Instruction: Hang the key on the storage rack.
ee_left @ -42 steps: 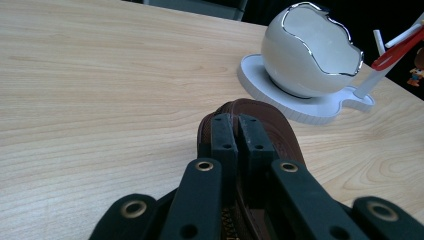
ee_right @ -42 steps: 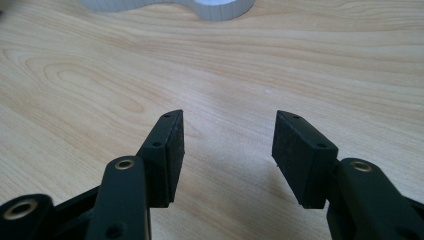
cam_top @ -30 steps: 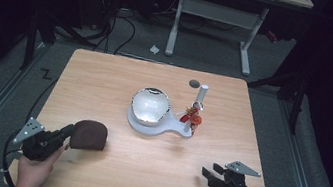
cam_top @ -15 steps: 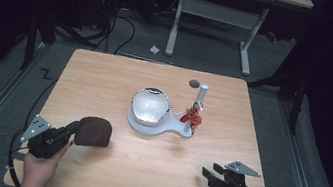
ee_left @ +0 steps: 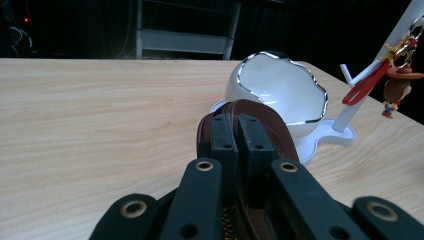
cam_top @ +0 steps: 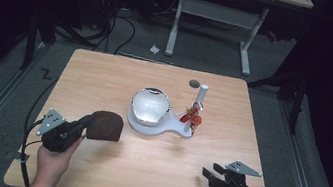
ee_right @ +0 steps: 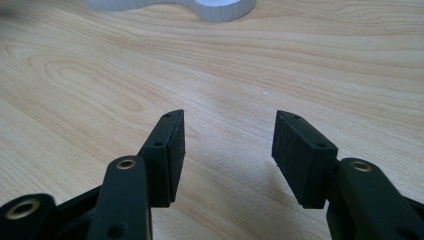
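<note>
A brown zip pouch (cam_top: pixel 107 125) hangs just above the table's front left, left of the white stand. My left gripper (cam_top: pixel 84 123) is shut on its edge. In the left gripper view the jaws (ee_left: pixel 239 130) pinch the pouch's rim (ee_left: pixel 279 136), with the zipper running down between them. A white eggshell-shaped bowl (cam_top: pixel 150 105) with a silver rim (ee_left: pixel 280 87) sits on a white stand (cam_top: pixel 169 128). From the stand's post (cam_top: pixel 200 99) hangs a keychain (cam_top: pixel 192 117) with a red strap and a small cowboy figure (ee_left: pixel 397 85). My right gripper (cam_top: pixel 210 174) stands open low over bare wood (ee_right: pixel 227 145) at the front right.
A small dark disc (cam_top: pixel 194 84) lies on the table behind the post. The stand's base edge (ee_right: pixel 220 10) shows ahead of the right gripper. Cables and a desk frame (cam_top: pixel 212 14) stand on the floor beyond the far edge.
My left gripper has carried the brown pouch to the right, toward the stand, and lifted it a little. The right gripper has stayed where it was.
</note>
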